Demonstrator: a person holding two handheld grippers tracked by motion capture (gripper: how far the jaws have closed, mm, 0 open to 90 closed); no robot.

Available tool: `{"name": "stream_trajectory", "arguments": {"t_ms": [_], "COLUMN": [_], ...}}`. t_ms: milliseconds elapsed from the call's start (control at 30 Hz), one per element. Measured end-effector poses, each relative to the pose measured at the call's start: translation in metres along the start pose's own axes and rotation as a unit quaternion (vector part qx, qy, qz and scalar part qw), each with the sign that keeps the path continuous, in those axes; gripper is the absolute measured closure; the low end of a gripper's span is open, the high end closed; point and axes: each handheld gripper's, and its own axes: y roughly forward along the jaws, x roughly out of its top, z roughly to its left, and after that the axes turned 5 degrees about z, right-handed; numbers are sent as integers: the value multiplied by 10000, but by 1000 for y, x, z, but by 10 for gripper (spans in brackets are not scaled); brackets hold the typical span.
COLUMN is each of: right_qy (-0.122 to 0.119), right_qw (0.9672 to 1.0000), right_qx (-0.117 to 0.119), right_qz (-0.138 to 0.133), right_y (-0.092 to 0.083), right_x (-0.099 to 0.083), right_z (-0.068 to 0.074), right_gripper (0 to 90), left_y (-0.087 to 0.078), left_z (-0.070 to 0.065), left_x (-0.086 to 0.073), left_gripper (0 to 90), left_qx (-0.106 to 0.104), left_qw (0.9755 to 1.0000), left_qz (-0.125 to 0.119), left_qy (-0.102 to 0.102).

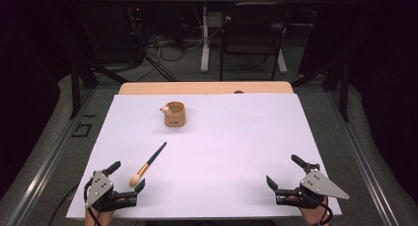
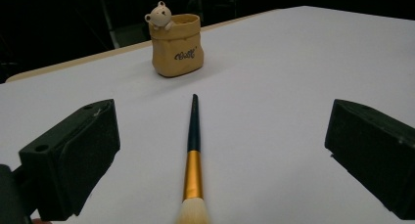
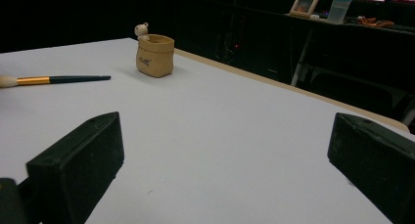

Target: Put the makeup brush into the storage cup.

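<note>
A make-up brush [image 1: 148, 164] with a dark handle, gold ferrule and pale bristles lies flat on the white sheet [image 1: 222, 152], bristles toward me. My left gripper [image 1: 127, 176] stands open at the near left; the bristle end lies between its jaws, untouched. In the left gripper view the brush [image 2: 193, 155] runs straight ahead toward a tan sack-shaped pot with a small bear on its rim [image 2: 176, 44]. That pot [image 1: 174, 113] stands upright near the far left of the sheet. My right gripper [image 1: 286, 171] rests open at the near right, holding nothing; its view shows the pot [image 3: 154, 55] and brush [image 3: 58, 79] far off.
The white sheet covers a wooden table whose far edge [image 1: 207, 88] shows beyond it. Behind stand a black chair [image 1: 254, 36] and a white desk leg [image 1: 205, 38] among cables on the floor. A dark shelf with a bottle [image 3: 340, 6] lies past the table.
</note>
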Motion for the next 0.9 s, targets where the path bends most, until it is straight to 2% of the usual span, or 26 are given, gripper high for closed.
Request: {"name": "stream_trajectory", "arguments": {"t_ms": [667, 900], "right_qy": [-1, -14], "right_qw": [10000, 10000], "right_qx": [19, 30], "right_qz": [12, 21], "right_y": [0, 0], "right_x": [0, 0], "right_z": [-1, 0], "right_gripper": [0, 0], "left_y": [7, 13], "left_z": [1, 5], "left_x": [3, 6], "left_gripper": [1, 1], "left_qx": [-30, -21], "left_qw": [10000, 9998], "left_qz": [87, 192], "left_qy": [12, -96]}}
